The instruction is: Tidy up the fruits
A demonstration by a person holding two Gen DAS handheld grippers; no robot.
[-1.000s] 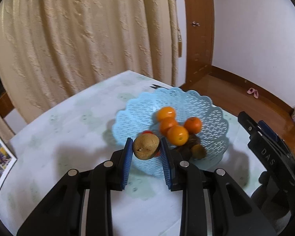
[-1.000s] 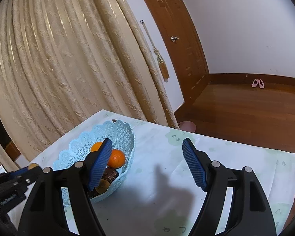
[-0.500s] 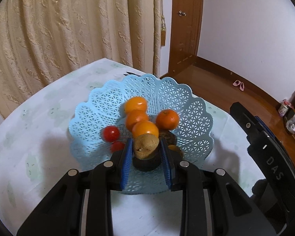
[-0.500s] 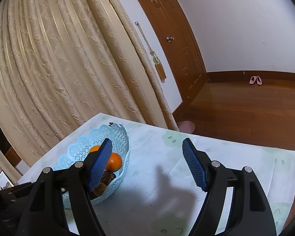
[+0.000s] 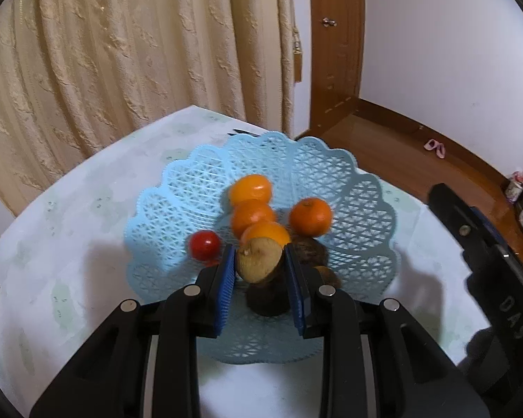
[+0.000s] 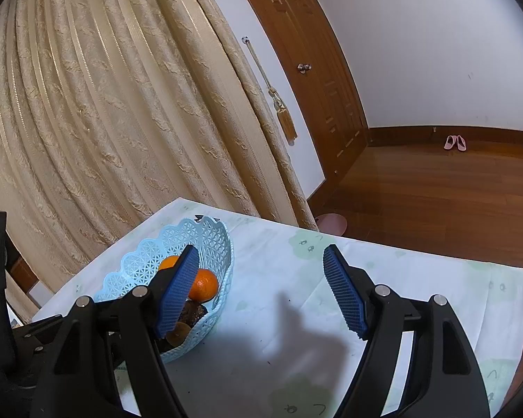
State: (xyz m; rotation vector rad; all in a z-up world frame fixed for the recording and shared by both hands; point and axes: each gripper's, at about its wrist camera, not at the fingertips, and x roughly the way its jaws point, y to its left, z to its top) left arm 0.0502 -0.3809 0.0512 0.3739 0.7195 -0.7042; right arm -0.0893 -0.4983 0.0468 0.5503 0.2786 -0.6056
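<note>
Left wrist view: my left gripper (image 5: 259, 271) pinches a kiwi (image 5: 258, 259) over the basket (image 5: 362, 216).
If I let go here, it may roll off the oranges (image 5: 252, 214) below; my right gripper (image 6: 261, 291) hangs wide open, empty.

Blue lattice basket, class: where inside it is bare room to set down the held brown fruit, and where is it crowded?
Free: the blue lattice basket's far wall beyond the orange tangerines, and the near floor by the left gripper. Crowded: the centre, where tangerines, red tomato and dark fruits cluster under the held brown kiwi.
</note>
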